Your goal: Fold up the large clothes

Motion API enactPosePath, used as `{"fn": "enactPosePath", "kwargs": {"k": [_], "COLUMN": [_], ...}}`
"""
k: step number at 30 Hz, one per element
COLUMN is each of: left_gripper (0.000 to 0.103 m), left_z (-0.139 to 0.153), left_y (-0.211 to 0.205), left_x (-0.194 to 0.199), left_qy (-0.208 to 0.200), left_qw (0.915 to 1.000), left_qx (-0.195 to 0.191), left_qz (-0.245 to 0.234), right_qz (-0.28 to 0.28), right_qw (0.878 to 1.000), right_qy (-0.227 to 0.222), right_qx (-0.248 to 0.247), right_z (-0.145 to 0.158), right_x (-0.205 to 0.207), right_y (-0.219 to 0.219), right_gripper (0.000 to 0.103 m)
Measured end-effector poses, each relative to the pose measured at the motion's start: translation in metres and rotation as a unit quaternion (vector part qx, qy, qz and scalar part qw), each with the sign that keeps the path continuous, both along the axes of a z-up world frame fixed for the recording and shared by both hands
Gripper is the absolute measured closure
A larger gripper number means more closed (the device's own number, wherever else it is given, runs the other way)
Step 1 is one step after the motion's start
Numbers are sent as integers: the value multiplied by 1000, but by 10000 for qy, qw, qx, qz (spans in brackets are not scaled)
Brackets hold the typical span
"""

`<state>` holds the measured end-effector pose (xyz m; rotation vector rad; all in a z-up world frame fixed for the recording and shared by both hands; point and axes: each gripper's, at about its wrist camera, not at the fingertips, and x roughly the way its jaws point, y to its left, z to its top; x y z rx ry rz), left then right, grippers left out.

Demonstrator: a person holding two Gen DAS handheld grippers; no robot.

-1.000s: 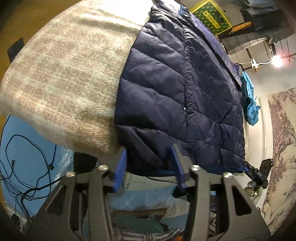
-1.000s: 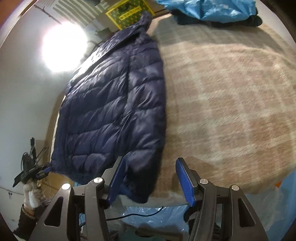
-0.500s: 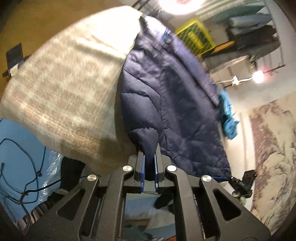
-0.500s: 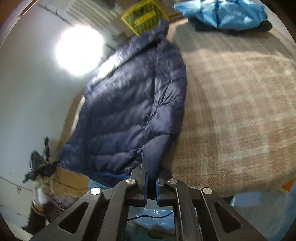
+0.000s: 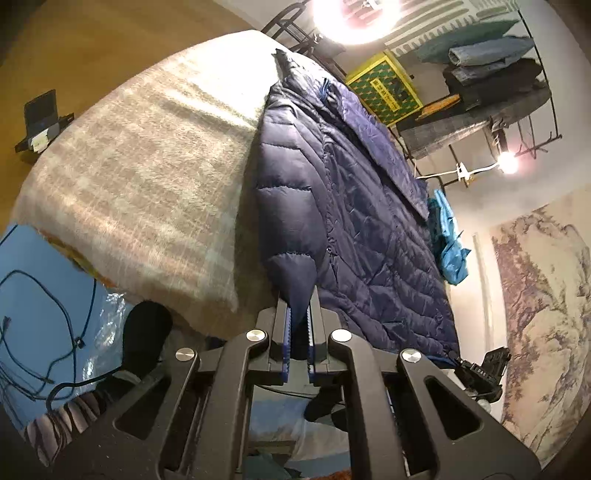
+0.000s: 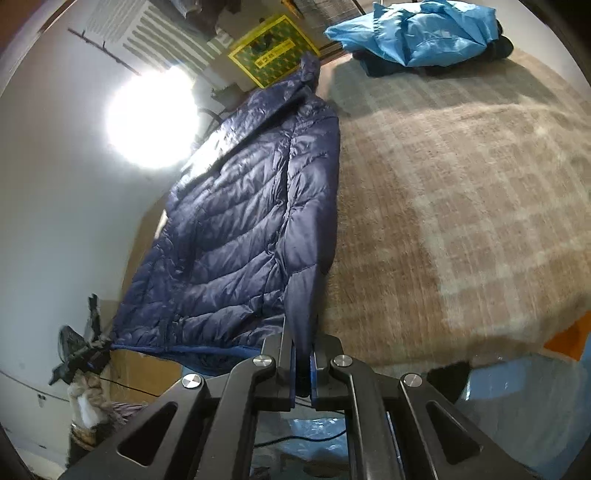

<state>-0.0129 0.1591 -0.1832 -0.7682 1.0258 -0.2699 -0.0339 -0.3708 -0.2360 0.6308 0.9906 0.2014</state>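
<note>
A navy quilted puffer jacket (image 5: 354, 206) lies stretched over a bed with a beige plaid blanket (image 5: 140, 177). My left gripper (image 5: 298, 332) is shut on one bottom corner of the jacket's hem. My right gripper (image 6: 303, 354) is shut on the other bottom corner of the jacket (image 6: 243, 229). Both corners are lifted off the blanket (image 6: 461, 206) and the hem is pulled taut between the grippers. The right gripper shows small and far in the left wrist view (image 5: 476, 369), and the left gripper likewise in the right wrist view (image 6: 79, 360).
A light blue garment (image 6: 417, 29) lies on dark clothes at the bed's far end. A clothes rack (image 5: 498, 74) and a yellow-framed panel (image 5: 384, 88) stand behind the bed. Cables (image 5: 44, 325) lie on the blue floor mat. A bright lamp (image 6: 149, 122) glares.
Both grippers went from open around the hem corners to shut on them, then lifted the corners and pulled the jacket up and taut.
</note>
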Motion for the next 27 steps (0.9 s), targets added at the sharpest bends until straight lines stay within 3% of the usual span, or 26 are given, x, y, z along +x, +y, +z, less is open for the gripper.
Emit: {"fn": "enactPosePath", "kwargs": {"k": [7,10,17,27], "left_gripper": [99,99,99,99], "left_z": [26,55,117,132], "left_y": [11,5,-7,-13], "left_x": [17,42,118,226], "left_qy": [-111,-380,-1078,-1314], "left_qw": [9999,9993,9939,9904], "left_qx": [19,54,226,374], "left_qz": [50,2,-3,212], "right_qz": [104,97,211,24], "right_qw": [9997,9987,9928,9855], "right_qy": [-178,-429,-1175,-1603], "right_qx": [144,253,-138,-550], "right_z": [21,40,106,150], "right_x": [17,33,93,191], "right_y": [-2,-3,3,1], "right_gripper": [101,101,101,101]}}
